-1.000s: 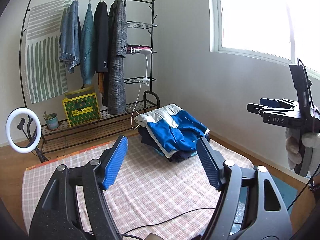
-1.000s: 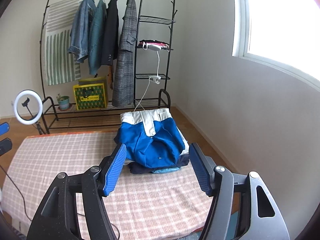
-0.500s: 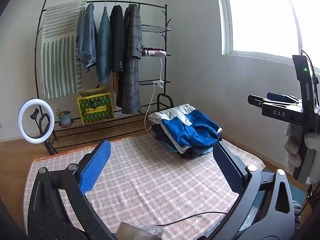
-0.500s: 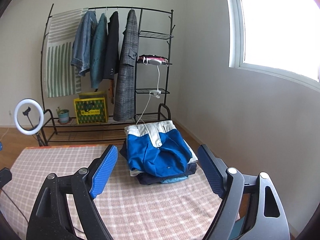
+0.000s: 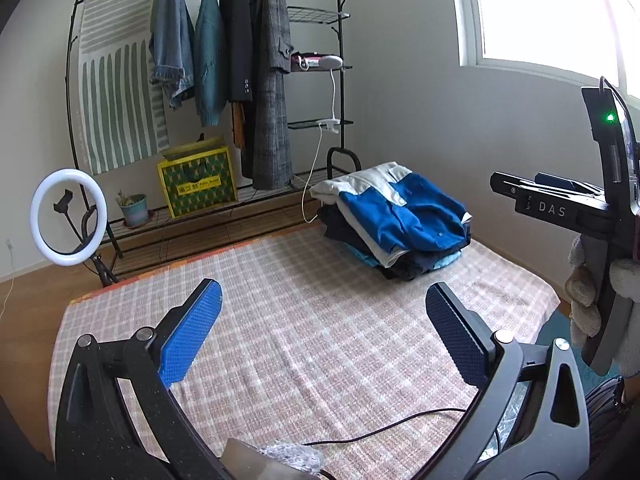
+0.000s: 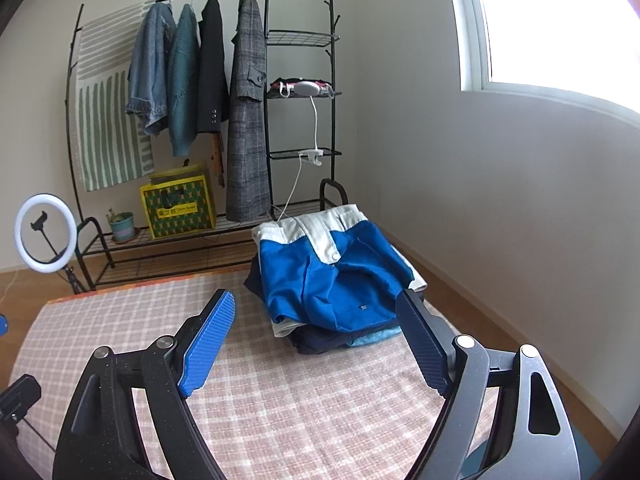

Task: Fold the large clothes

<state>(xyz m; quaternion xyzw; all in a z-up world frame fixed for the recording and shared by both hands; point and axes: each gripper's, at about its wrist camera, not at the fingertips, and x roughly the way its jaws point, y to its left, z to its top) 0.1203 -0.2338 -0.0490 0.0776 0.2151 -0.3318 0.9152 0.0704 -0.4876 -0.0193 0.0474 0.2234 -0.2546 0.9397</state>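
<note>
Left gripper: held above the checked mat, jaws spread wide with nothing between the blue pads. A black cable trails across the near edge of the mat beneath it.

Right gripper: also raised over the mat, jaws released and empty. Seen from the left wrist view, it stands at the far right edge, gripped by a gloved hand, with a green light lit on its upright part.

Stack of folded clothes: rests on the far right corner of the mat, near the wall under the window. The top garment is a blue and white jacket; darker navy and light blue pieces show beneath it. In the right wrist view the stack lies just beyond the fingertips, well apart from both grippers.

Clothes rack: black metal, against the back wall, carrying a striped cloth, a denim jacket, a teal sweater, a black blazer and a grey plaid coat. On its lowest shelf sit a yellow box and a small potted plant.

Ring light: stands on the wooden floor left of the mat.
</note>
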